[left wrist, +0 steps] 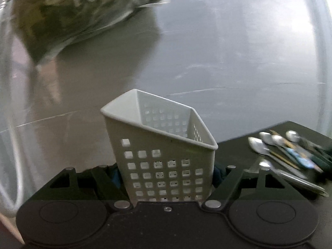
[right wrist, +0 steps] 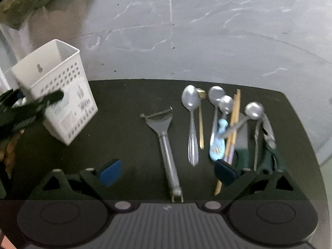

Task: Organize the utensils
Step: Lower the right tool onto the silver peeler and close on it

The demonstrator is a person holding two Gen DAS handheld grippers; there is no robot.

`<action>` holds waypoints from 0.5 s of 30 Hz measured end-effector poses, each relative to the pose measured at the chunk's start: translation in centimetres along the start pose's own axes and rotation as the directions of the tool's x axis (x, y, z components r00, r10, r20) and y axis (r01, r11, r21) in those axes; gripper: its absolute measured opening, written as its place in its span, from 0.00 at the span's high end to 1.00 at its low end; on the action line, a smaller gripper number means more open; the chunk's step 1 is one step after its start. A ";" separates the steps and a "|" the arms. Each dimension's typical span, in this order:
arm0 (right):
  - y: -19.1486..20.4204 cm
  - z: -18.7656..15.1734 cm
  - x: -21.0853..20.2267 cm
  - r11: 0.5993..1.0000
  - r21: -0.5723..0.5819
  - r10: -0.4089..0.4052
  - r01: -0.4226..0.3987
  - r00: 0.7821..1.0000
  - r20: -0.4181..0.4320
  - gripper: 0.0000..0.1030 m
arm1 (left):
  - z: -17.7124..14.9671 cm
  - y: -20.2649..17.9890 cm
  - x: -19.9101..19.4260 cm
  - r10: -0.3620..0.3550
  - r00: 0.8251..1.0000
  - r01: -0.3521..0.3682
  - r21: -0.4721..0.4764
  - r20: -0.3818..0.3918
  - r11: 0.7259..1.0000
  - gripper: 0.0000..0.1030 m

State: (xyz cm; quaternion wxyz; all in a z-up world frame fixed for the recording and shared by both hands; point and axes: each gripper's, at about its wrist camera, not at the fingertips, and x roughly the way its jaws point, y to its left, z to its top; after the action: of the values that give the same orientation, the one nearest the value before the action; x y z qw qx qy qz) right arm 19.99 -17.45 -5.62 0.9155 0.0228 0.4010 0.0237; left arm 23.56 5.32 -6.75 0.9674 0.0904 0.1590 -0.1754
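My left gripper is shut on a white perforated utensil holder, holding it tilted at the table's left edge. The holder shows at the left of the right wrist view, with the left gripper clamped on it. My right gripper is open and empty, low over the black table. A metal peeler lies between its fingers. Several spoons, chopsticks, a blue-handled spoon and tongs lie to the right. The same pile shows in the left wrist view.
A grey marbled floor lies beyond the table. A dark, blurred mottled object sits on the floor at the upper left. The table's far edge runs just behind the utensils.
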 end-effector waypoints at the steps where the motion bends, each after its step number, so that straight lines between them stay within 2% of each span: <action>1: -0.4 0.7 0.6 1.000 -0.011 0.021 -0.021 1.000 -0.008 0.10 | -0.1 -0.3 -0.6 -0.031 1.000 0.031 0.012 0.003 0.999 0.24; 4: -1.1 2.2 2.4 0.995 -0.041 0.086 -0.087 0.996 -0.035 0.12 | -0.6 -1.3 -2.2 -0.112 0.994 0.111 0.040 0.004 0.993 0.24; 6: -1.2 3.1 3.7 0.990 -0.073 0.116 -0.121 0.991 -0.063 0.18 | -0.8 -2.0 -3.1 -0.155 0.988 0.155 0.051 -0.002 0.987 0.24; 9: -1.2 4.2 5.6 0.982 -0.112 0.143 -0.154 0.985 -0.100 0.22 | -1.1 -2.9 -4.2 -0.199 0.980 0.199 0.062 -0.012 0.978 0.24; 13: -1.4 5.7 8.0 0.971 -0.138 0.176 -0.197 0.972 -0.156 0.30 | -1.4 -3.8 -5.3 -0.203 0.979 0.204 0.056 -0.018 0.977 0.24; 15: -1.4 6.3 9.3 0.964 -0.150 0.188 -0.219 0.962 -0.196 0.43 | -1.3 -4.2 -5.2 -0.189 0.982 0.190 0.049 -0.019 0.981 0.24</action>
State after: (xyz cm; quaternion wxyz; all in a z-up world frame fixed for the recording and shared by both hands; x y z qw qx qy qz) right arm 31.02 -18.42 -8.25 0.8668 -0.0165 0.4739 0.1541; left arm 17.01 3.34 -6.67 0.9426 0.1005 0.1692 -0.2699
